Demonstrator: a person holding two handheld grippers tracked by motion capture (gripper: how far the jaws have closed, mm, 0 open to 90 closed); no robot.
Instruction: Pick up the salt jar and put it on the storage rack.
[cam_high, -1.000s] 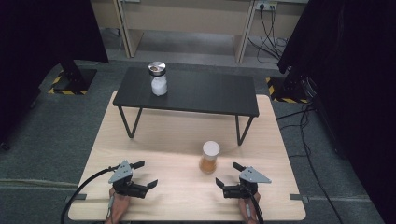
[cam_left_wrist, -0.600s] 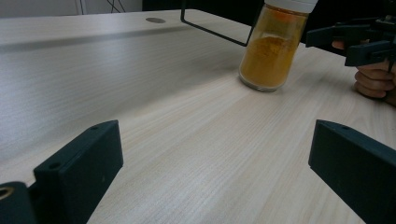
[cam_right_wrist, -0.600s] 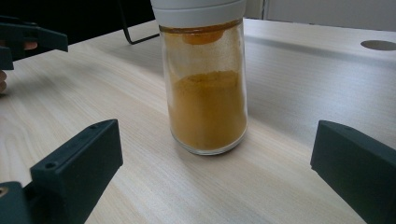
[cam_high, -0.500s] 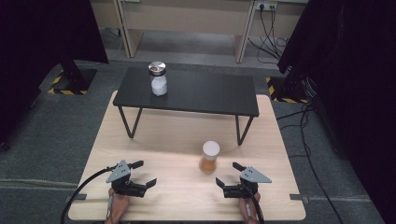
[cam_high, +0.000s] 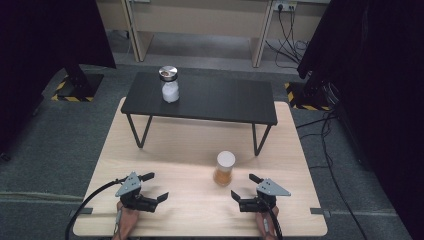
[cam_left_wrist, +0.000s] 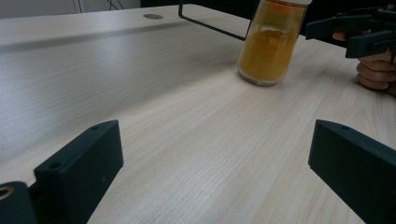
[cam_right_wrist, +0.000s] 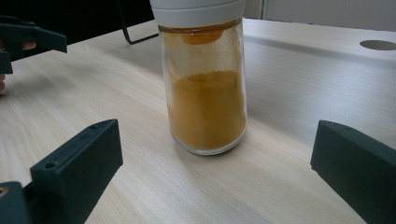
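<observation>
A glass jar of orange powder (cam_high: 224, 169) with a white lid stands upright on the wooden table (cam_high: 185, 150). My right gripper (cam_high: 246, 190) is open just right of it and a little nearer, aimed at it. In the right gripper view the jar (cam_right_wrist: 204, 84) stands close ahead, between the spread jaws but beyond their tips. My left gripper (cam_high: 155, 186) is open near the front left edge, nothing between its fingers. In the left gripper view the jar (cam_left_wrist: 271, 44) stands farther off, with the right gripper (cam_left_wrist: 348, 35) beyond it. A second jar of white contents (cam_high: 170, 84) with a metal lid stands on the black shelf (cam_high: 225, 100).
The black shelf stands on thin wire legs (cam_high: 142, 130) across the table's far half, with open room under it. Dark curtains hang at both sides. Cables (cam_high: 325, 130) trail on the grey floor to the right.
</observation>
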